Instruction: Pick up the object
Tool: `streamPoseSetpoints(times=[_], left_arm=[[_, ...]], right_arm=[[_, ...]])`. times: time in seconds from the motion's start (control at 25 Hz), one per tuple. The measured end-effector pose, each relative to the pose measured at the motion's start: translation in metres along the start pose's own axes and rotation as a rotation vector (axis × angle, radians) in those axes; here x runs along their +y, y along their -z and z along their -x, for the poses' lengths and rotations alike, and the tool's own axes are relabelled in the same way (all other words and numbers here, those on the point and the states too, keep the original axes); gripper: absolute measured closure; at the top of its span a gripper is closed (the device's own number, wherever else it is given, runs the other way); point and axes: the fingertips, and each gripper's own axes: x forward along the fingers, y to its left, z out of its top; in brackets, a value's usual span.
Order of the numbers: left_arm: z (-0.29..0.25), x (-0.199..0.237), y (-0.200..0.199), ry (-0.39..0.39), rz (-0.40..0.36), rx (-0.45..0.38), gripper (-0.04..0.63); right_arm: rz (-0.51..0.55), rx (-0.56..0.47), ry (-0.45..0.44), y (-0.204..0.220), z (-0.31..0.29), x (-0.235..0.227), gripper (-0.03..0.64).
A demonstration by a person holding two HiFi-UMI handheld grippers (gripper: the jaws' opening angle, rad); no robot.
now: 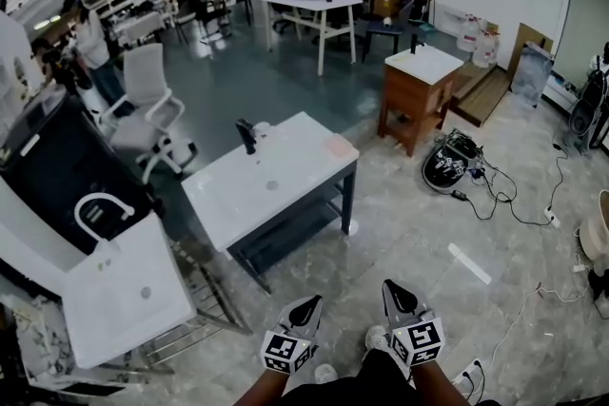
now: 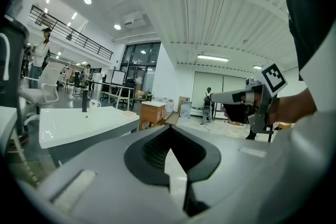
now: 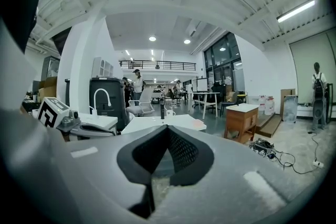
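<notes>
Left gripper (image 1: 312,304) fingers closed, empty; right gripper (image 1: 392,290) fingers closed, empty

Faucet (image 1: 246,137) and cup (image 1: 262,126) on the table (image 1: 285,195) — sink unit (image 1: 128,295) left, cabinet (image 1: 417,95) behind right

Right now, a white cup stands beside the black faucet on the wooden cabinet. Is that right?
Not quite. The cup stands beside the black faucet on the white table, not on the wooden cabinet. The head view shows it.
</notes>
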Motion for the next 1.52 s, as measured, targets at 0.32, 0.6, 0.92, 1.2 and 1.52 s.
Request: streamPoseSetpoints(times=[0.32,0.6,0.92,1.2,1.52], left_arm=[[-0.037,0.029,-0.006,-0.049,-0.003,0.012,0.577],[-0.097,0.050,-0.028,-0.096,-0.019,0.006,0.577],[-0.161,0.061,-0.042,-0.129,-0.026,0.003,0.577],[-0.185,0.067,-0.052,-0.197,-0.026,0.001,0.577],[-0.196,0.075,-0.049,-0.249,-0.005,0.014,0.577]], right_arm=[[0.008,-0.009,-0.046,0.000,-0.049,-0.030,0.614],[0.017,0.004,-0.090,-0.012,-0.092,-0.079,0.614],[0.019,0.026,-0.150,-0.015,-0.134,-0.126,0.614],[0.021,0.018,-0.220,-0.028,-0.160,-0.148,0.614],[0.012,-0.001,-0.253,-0.034,-0.182,-0.158,0.614]])
